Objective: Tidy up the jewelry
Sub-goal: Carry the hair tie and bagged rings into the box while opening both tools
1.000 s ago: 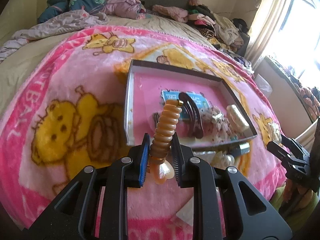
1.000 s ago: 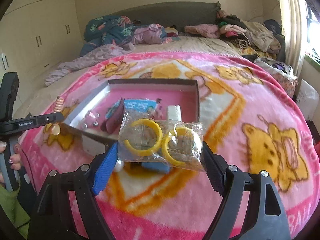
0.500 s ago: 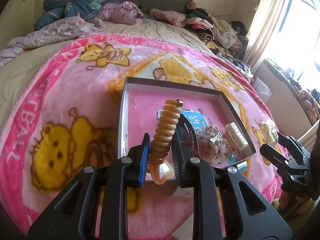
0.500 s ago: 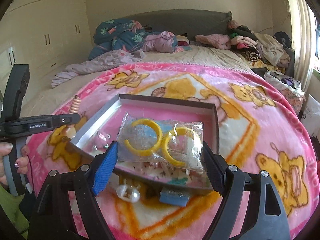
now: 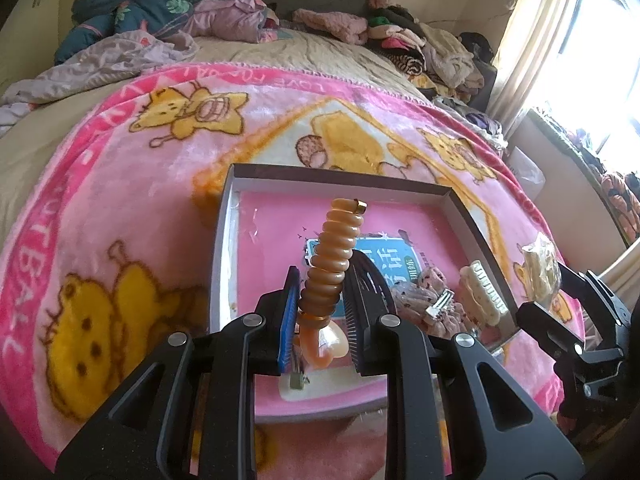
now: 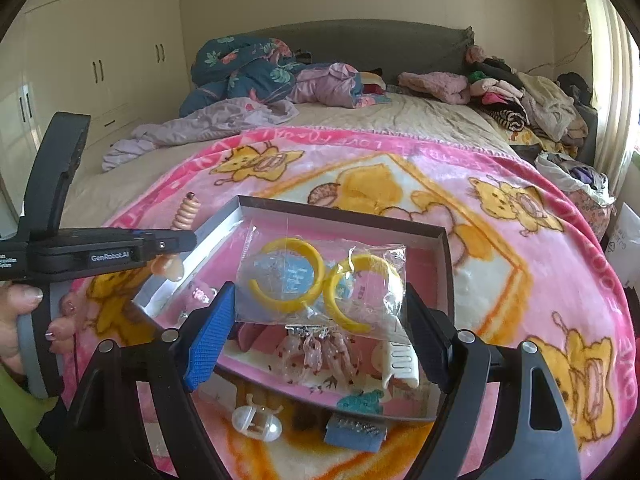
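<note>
My left gripper (image 5: 320, 312) is shut on an amber beaded bracelet (image 5: 334, 256) and holds it upright over the near left part of the pink-lined box (image 5: 224, 248). The box holds a dark hair clip (image 5: 370, 276), a floral scrunchie (image 5: 424, 296), a cream claw clip (image 5: 480, 292) and a blue card (image 5: 384, 256). My right gripper (image 6: 320, 320) is shut on a clear bag of yellow hoop earrings (image 6: 320, 284) and holds it above the box (image 6: 446, 276). The left gripper (image 6: 112, 254) with the bracelet (image 6: 186, 210) shows at the left of the right wrist view.
The box lies on a pink cartoon blanket (image 5: 120, 208) on a bed. A clear capsule (image 6: 256, 420) and a blue piece (image 6: 354, 432) lie on the blanket before the box. Piled clothes (image 6: 520, 96) lie at the bed's far end. A wardrobe (image 6: 100, 40) stands at left.
Both grippers have moved forward over the box with their loads. The bracelet and the earring bag now hang above the box's inside.
</note>
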`<state>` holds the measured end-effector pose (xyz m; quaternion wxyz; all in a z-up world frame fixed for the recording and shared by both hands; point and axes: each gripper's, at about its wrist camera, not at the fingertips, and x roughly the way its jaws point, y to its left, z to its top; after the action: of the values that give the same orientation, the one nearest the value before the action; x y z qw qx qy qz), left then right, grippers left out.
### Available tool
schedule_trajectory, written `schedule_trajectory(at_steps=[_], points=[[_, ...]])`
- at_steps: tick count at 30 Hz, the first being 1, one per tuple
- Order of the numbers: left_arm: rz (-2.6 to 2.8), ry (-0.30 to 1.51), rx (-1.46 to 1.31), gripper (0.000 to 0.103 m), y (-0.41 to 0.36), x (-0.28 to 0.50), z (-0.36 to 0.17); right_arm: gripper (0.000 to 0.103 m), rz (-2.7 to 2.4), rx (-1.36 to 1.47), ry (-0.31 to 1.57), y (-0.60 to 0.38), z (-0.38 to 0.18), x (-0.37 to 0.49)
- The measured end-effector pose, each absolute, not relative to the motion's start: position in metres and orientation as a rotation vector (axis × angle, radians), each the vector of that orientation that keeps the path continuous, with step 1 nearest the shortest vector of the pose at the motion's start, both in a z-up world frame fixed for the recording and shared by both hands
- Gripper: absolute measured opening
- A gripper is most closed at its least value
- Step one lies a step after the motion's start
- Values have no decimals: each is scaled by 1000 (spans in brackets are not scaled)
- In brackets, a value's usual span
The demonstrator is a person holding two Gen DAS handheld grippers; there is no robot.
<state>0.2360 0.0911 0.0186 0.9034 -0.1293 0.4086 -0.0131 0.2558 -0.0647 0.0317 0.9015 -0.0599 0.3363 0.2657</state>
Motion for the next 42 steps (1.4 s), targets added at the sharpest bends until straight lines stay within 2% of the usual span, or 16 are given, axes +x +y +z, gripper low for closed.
schedule_trajectory(at_steps=[22, 37, 42], points=[[-29, 948, -268, 15, 89, 270, -29, 80, 561, -124, 808, -51, -19, 265], [-25, 935, -272, 17, 89, 264, -26, 82, 610, -131, 869, -29, -36, 252], [-23, 926, -272, 19, 91, 254, -20, 86, 609, -110, 871, -35, -32, 248]])
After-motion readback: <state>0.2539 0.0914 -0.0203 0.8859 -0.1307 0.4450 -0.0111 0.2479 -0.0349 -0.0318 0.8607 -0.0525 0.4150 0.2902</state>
